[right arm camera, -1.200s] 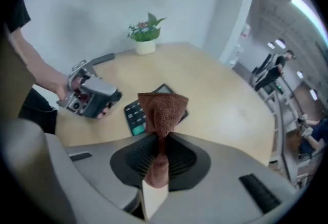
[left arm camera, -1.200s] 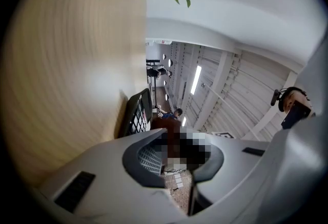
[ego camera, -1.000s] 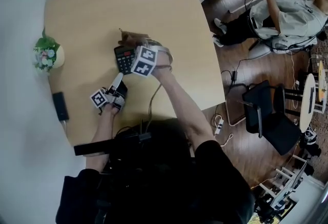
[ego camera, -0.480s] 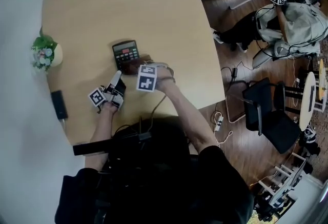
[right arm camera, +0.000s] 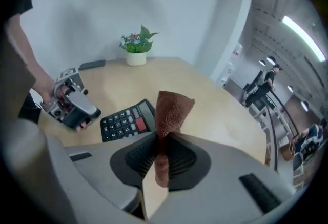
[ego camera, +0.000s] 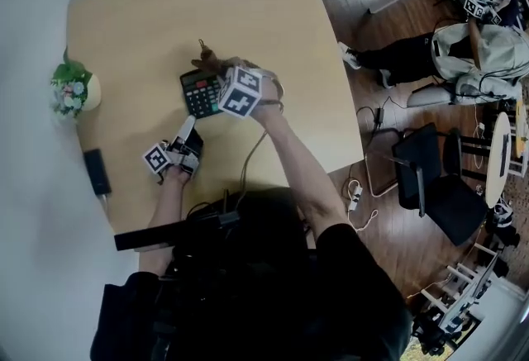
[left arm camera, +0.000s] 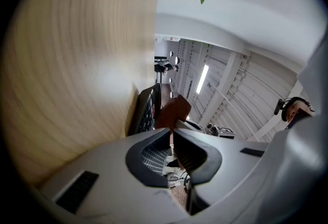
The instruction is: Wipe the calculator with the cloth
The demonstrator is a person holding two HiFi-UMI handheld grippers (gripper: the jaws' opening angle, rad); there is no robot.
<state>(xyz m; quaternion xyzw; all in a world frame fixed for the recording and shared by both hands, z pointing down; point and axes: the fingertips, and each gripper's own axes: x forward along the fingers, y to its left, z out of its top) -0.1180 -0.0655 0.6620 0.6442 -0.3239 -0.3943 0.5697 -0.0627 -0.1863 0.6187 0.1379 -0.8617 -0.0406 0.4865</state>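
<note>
A black calculator (ego camera: 198,93) lies flat on the light wooden table (ego camera: 165,12). My right gripper (ego camera: 225,77) is over its far right corner, shut on a brown cloth (ego camera: 210,62) that sticks out past the calculator's far edge. In the right gripper view the cloth (right arm camera: 171,109) stands pinched between the jaws of the right gripper (right arm camera: 163,138), with the calculator (right arm camera: 127,121) just left of it. My left gripper (ego camera: 188,129) rests on the table near the calculator's near edge, shut with nothing between its jaws. The left gripper view shows the calculator (left arm camera: 145,112) edge-on ahead.
A small potted plant (ego camera: 74,89) stands at the table's left edge, and a black device (ego camera: 96,171) lies nearer me on that side. Off the table to the right are a dark chair (ego camera: 430,186) and a seated person (ego camera: 471,45).
The right gripper dragged the cloth from the calculator's far end to its near end, then back to the far end. The left gripper stayed in place.
</note>
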